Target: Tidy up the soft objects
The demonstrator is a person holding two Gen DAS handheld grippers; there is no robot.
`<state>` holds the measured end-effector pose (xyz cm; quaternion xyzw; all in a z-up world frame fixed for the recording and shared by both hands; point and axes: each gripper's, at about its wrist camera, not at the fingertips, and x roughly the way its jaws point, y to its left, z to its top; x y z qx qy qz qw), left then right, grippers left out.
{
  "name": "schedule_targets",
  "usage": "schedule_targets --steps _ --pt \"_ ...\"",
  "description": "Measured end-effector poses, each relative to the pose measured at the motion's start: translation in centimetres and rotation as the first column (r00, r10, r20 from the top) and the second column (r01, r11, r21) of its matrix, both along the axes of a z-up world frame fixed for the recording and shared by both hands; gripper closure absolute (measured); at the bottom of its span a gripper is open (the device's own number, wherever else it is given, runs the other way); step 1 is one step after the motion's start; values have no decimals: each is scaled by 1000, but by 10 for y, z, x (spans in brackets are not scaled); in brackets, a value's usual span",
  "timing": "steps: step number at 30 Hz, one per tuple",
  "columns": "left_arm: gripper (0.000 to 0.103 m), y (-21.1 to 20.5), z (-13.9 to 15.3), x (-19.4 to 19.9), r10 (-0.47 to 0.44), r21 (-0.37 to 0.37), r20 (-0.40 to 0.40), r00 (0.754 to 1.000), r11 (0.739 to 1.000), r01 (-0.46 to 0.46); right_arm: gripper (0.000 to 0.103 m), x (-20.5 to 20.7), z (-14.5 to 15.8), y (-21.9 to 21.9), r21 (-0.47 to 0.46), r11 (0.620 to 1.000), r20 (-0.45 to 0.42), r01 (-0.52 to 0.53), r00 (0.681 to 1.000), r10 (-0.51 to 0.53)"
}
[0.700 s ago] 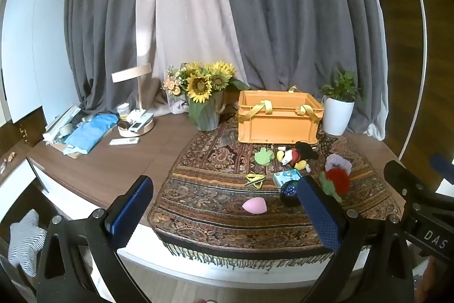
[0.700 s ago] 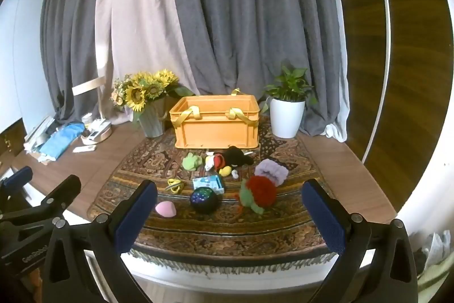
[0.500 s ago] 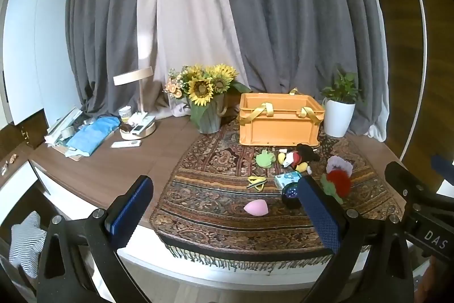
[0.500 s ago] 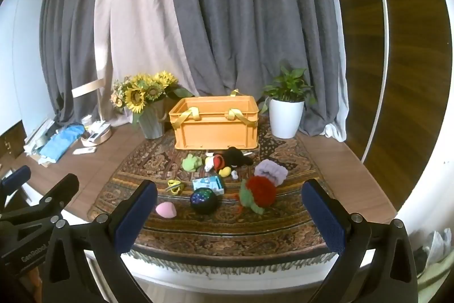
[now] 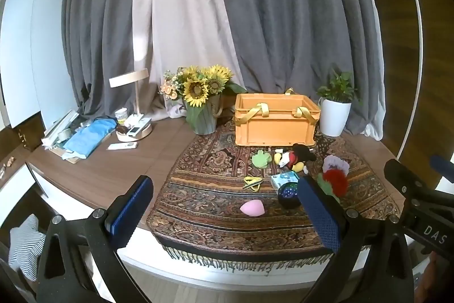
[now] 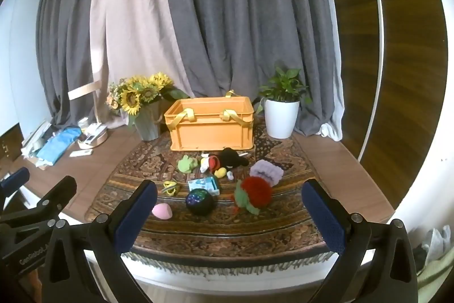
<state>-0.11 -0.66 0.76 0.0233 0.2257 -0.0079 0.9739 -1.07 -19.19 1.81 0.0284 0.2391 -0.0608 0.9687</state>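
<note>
An orange crate (image 5: 275,119) (image 6: 211,125) with yellow handles stands at the back of a patterned rug (image 5: 215,206) (image 6: 227,226). In front of it lie soft things: a green plush (image 6: 187,163), a black-and-red mouse plush (image 6: 227,159), a purple knit piece (image 6: 266,171), a red-and-green pompom (image 6: 255,193), a dark sparkly ball (image 6: 200,200), a pink egg sponge (image 5: 252,208) (image 6: 162,211), a blue packet (image 6: 204,185) and a yellow band (image 6: 170,187). My left gripper (image 5: 224,212) and right gripper (image 6: 229,215) are both open and empty, held before the table's front edge.
A sunflower vase (image 5: 201,107) stands left of the crate and a white potted plant (image 6: 281,112) right of it. A lamp (image 5: 133,104), a blue cloth (image 5: 88,137) and a remote (image 5: 123,146) lie on the wooden desk at left. Curtains hang behind.
Both views have shifted slightly, so the table and objects sit a little lower in the frame. Nothing on the rug has moved and both grippers stay open.
</note>
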Motion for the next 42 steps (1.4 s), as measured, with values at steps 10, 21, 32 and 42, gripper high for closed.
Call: schedule_targets --steps 10,21,32,42 --pt "0 0 -2 -1 0 0 2 1000 1000 0 1 -1 0 -1 2 1000 2 0 1000 0" --pt "0 -2 -5 0 -4 0 0 1000 1000 4 1 -1 1 -3 2 1000 3 3 1000 -3" --pt "0 2 -5 -1 -1 1 -1 1000 1000 1 1 3 4 -4 0 1000 3 -1 1000 1" --pt "0 2 -5 -2 0 3 0 1000 1000 0 1 3 3 -4 -2 1000 6 -1 1000 1"
